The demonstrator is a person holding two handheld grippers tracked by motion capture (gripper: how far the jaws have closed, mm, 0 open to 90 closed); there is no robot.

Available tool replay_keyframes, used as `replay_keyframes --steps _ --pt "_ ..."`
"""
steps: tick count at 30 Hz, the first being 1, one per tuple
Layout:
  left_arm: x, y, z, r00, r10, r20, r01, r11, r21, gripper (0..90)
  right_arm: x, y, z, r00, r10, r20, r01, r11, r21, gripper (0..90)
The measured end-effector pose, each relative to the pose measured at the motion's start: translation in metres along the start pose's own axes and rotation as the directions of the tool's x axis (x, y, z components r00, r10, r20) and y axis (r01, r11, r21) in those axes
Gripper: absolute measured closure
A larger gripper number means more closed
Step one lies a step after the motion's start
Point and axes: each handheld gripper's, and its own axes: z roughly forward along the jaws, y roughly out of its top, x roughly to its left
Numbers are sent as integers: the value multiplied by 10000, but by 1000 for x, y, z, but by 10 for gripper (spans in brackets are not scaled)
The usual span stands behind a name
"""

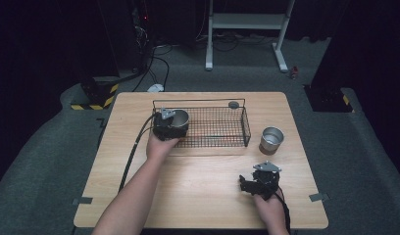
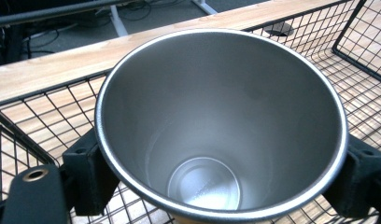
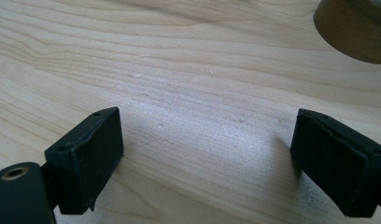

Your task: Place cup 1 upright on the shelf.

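The left gripper (image 1: 164, 128) is closed on a steel cup (image 2: 221, 126), one black jaw pressing each side just under the rim. The cup stands upright in the left end of a wire basket (image 1: 222, 128) on the wooden table (image 1: 198, 191). It is probably light and stiff, because the wall looks thin and the inside is empty. The brushed metal is smooth and the body narrows toward the bottom, so it may slip downward. A hold high under the rolled rim seems the safest.

The right gripper (image 1: 261, 182) rests low over bare wood with its jaws wide apart and nothing between them. A second cup (image 1: 271, 139), steel inside with a brown outer band, stands on the table just right of the basket.
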Motion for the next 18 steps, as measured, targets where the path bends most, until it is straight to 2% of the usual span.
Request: replay_keyframes --steps 1,2,5,6,8,11,18 --pt "1 1 -1 9998 -201 -84 202 9997 137 110 0 0 0 10000 2 15 -2 10000 -16 94" --pt "1 1 -1 9998 -201 -84 202 9997 137 95 0 0 0 10000 2 15 -2 10000 -16 94" --pt "3 1 -3 9995 -301 77 299 9993 227 57 0 0 0 10000 13 1 -13 10000 7 94" --pt "5 1 -3 9992 -341 209 334 9989 341 11 0 0 0 10000 15 0 -15 10000 9 94" --pt "5 1 -3 9991 -366 191 359 9987 348 5 0 0 0 10000 14 0 -14 10000 8 94" --pt "5 1 -5 9997 -186 188 179 9992 359 5 0 0 0 10000 14 1 -14 10000 7 94" --pt "1 3 -13 9999 -65 117 64 10000 57 5 1 0 0 10000 17 -1 -17 10000 8 94"
